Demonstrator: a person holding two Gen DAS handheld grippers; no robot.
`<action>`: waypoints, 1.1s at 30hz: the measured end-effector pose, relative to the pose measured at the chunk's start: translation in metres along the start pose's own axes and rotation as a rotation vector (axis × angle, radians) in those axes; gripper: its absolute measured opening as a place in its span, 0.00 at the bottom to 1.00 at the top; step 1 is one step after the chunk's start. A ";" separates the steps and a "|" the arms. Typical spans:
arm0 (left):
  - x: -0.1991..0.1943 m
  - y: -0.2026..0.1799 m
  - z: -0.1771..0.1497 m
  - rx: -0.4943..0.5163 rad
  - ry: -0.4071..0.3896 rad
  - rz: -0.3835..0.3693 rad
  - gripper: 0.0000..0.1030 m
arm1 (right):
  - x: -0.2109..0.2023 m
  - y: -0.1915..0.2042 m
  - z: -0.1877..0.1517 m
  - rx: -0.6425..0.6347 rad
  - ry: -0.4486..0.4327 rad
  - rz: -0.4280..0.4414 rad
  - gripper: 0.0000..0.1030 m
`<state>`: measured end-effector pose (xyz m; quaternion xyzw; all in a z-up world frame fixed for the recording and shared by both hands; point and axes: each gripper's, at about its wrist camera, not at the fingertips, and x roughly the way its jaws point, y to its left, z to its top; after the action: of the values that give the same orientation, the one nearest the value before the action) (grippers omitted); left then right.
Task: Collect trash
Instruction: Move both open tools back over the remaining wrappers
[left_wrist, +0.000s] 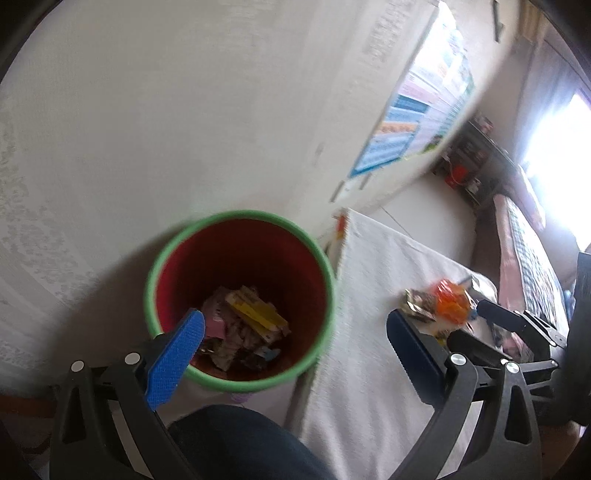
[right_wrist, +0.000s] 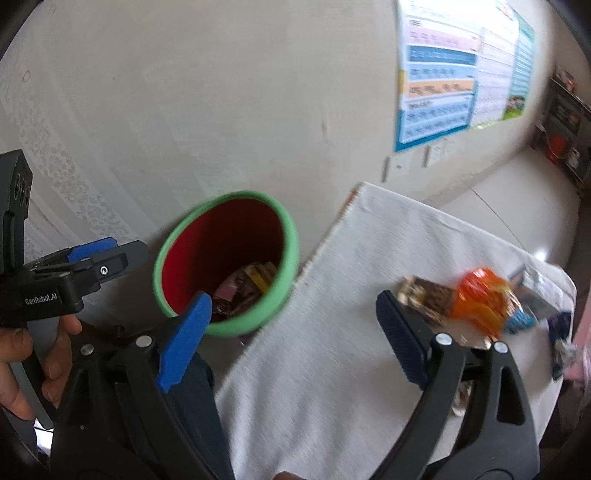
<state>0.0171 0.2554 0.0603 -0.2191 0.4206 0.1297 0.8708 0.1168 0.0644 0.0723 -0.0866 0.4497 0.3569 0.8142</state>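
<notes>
Showing only in right wrist view: hand (right_wrist: 22, 354) holding left gripper (right_wrist: 110, 254).

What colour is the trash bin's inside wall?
Red, under a green rim, on the bin; the left wrist view shows it best.

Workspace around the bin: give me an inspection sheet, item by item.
Surface: white cloth spread beside the bin, mostly bare.
Job's things: red bin with green rim holding wrappers, among them a yellow wrapper and a pink wrapper. Loose pile on the cloth's far right: orange wrapper, brown snack packet, blue wrapper.
Clutter: nothing seen beyond the trash pile.
Grippers: left gripper open, empty, over the bin's edge; right gripper open, empty.
Cables: nothing seen.
Surroundings: pale wall with a poster; dark shelf far right; operator's dark trouser leg below.
</notes>
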 end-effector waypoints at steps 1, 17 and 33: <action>0.001 -0.006 -0.002 0.011 0.003 -0.008 0.92 | -0.004 -0.005 -0.005 0.005 -0.001 -0.010 0.86; 0.011 -0.116 -0.010 0.150 0.034 -0.170 0.92 | -0.073 -0.115 -0.072 0.210 -0.041 -0.171 0.87; 0.008 -0.212 0.004 0.318 0.027 -0.249 0.92 | -0.121 -0.201 -0.110 0.389 -0.104 -0.285 0.87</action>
<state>0.1115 0.0730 0.1142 -0.1307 0.4169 -0.0500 0.8981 0.1346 -0.1943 0.0688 0.0277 0.4505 0.1491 0.8798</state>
